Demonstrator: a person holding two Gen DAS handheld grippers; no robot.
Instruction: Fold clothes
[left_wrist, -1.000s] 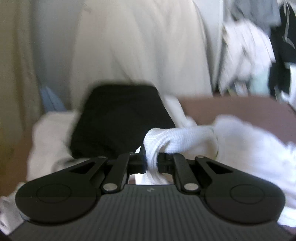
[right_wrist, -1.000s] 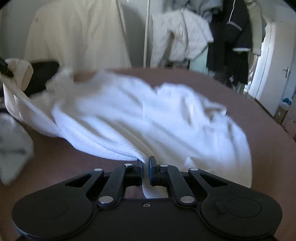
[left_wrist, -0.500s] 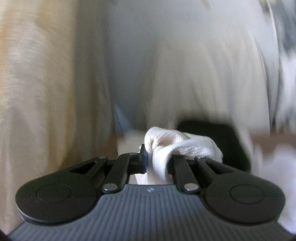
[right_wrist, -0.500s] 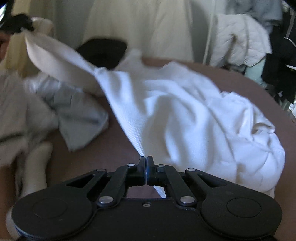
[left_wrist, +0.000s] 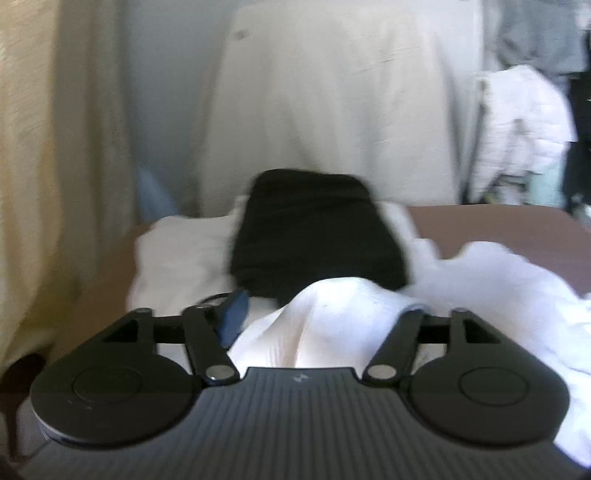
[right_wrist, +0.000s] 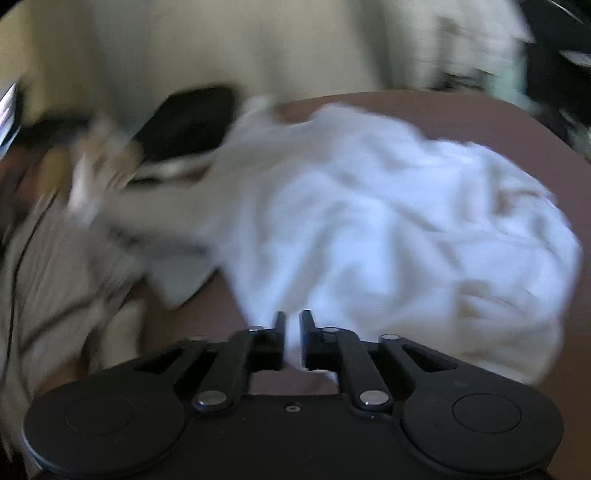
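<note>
Item 1, brown bed surface (right_wrist: 461, 110): I see it bearing everything else; bare at the far right and in a strip by my right tool.

Item 2, white garment (right_wrist: 369, 221): the task's thing. It lies in a rumpled, unfolded heap across the middle of the bed, one end reaching my right gripper, another part draped over my left gripper (left_wrist: 325, 321). I judge it light, soft and limp, a waffle-like knit with some grip to it, not slippery and not fragile. It will sag and bunch rather than hold a line, so I would take it at a hem edge or a corner, one in each tool, and keep it taut between them. The blur hides which seam is which.

Item 3, black garment (left_wrist: 317, 236): a folded-looking dark piece at the far left of the bed, on pale cloth.

Item 4, grey clothes (right_wrist: 55, 277): smeared pile at the left.

Item 5, left gripper: jaws spread wide; white cloth lies loose across the gap, not pinched.

Item 6, right gripper (right_wrist: 291, 332): jaws nearly together, a narrow slot between, with a strip of white cloth in it, gripped as far as I can judge.
</note>
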